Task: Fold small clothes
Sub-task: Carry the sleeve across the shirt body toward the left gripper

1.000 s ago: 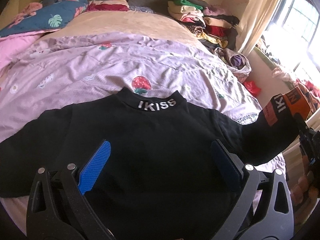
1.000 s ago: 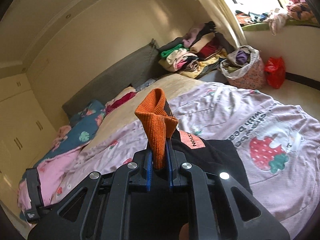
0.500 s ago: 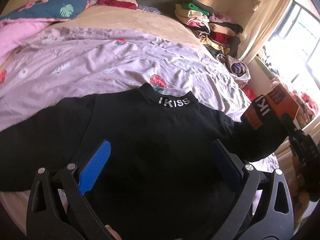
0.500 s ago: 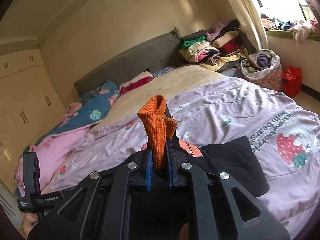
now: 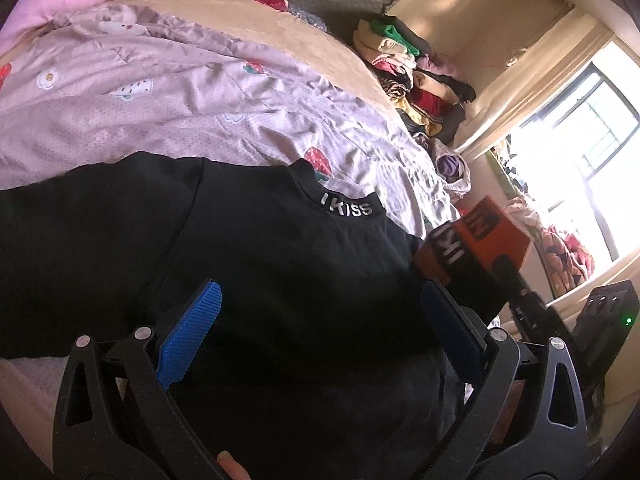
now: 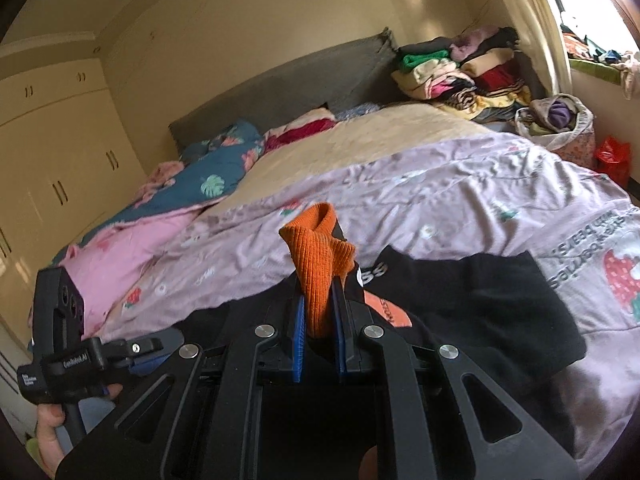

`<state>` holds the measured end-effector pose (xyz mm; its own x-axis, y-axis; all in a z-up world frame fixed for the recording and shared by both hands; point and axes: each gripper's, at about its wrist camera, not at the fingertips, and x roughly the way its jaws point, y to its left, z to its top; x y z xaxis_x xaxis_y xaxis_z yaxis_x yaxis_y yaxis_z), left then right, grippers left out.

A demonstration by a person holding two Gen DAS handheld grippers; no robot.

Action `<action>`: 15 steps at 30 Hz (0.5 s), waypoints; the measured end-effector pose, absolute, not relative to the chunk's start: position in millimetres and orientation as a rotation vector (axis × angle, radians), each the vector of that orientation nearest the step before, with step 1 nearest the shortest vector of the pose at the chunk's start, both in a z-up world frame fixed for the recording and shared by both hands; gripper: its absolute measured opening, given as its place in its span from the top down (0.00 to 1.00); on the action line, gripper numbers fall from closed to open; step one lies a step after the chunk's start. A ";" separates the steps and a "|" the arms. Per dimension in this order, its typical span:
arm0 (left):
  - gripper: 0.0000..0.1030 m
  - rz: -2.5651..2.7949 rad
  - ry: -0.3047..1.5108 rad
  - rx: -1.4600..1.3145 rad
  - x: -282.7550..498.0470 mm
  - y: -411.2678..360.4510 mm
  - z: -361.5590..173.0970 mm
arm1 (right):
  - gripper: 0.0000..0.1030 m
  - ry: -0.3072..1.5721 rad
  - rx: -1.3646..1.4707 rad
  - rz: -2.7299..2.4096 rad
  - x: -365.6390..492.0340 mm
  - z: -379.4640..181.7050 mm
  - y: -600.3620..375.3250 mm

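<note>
Cuff [image 6: 318,264], orange ribbed knit, stands upright between the blue pads [image 6: 298,336] of the right gripper [image 6: 318,312], whose jaws are closed on it; the fabric rises above the jaw tips and folds over at its top. Below and to the right of these jaws, the black sleeve continues into the shirt [image 6: 480,304], which lies spread on the bed's lilac quilt [image 6: 440,200]. An orange patch with lettering shows on the sleeve just right of the jaws.

Left gripper [image 5: 320,332]: jaws wide open, holding nothing. The shirt [image 5: 280,280] fills the space between and ahead of the two blue pads [image 5: 192,332]; whether the pads touch the cloth cannot be told. The collar [image 5: 346,208], lettered "IKISS", lies ahead of the jaws and slightly right. Farther right, the cuff [image 5: 492,236] is lifted off the bed with the right gripper [image 5: 520,292] clamped on it.

Ahead of both pairs of jaws the quilt, printed with strawberries, covers the bed up to a tan blanket [image 6: 360,140] and pillows [image 6: 224,168] at a grey headboard [image 6: 280,84]. A pile of folded clothes [image 6: 460,72] sits ahead and to the right, beside a basket [image 6: 560,120]. In the right wrist view the left gripper [image 6: 156,350] appears to the left of the jaws, held by a hand [image 6: 50,432].
</note>
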<state>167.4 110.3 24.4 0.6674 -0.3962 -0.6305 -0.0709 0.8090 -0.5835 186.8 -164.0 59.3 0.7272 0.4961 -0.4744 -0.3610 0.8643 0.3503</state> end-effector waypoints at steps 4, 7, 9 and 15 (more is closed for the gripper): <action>0.09 -0.234 0.839 -0.683 171.9 117.8 12.9 | 0.87 0.626 0.211 0.493 188.2 46.8 -141.9; 0.09 -0.248 0.858 -0.718 176.0 121.4 3.8 | 0.86 0.660 0.187 0.505 189.4 34.5 -124.7; 0.09 -0.265 0.876 -0.757 179.7 124.9 -3.8 | 0.85 0.680 0.180 0.519 189.6 28.6 -117.4; 0.09 -0.288 0.890 -0.789 184.1 130.6 -11.7 | 0.50 0.753 0.163 0.600 180.9 16.3 -100.6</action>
<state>184.1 130.6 -11.7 0.6141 -0.5307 -0.5841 -0.0880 0.6894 -0.7190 180.9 -100.6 16.3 0.5723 0.5658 -0.5936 -0.4527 0.8215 0.3466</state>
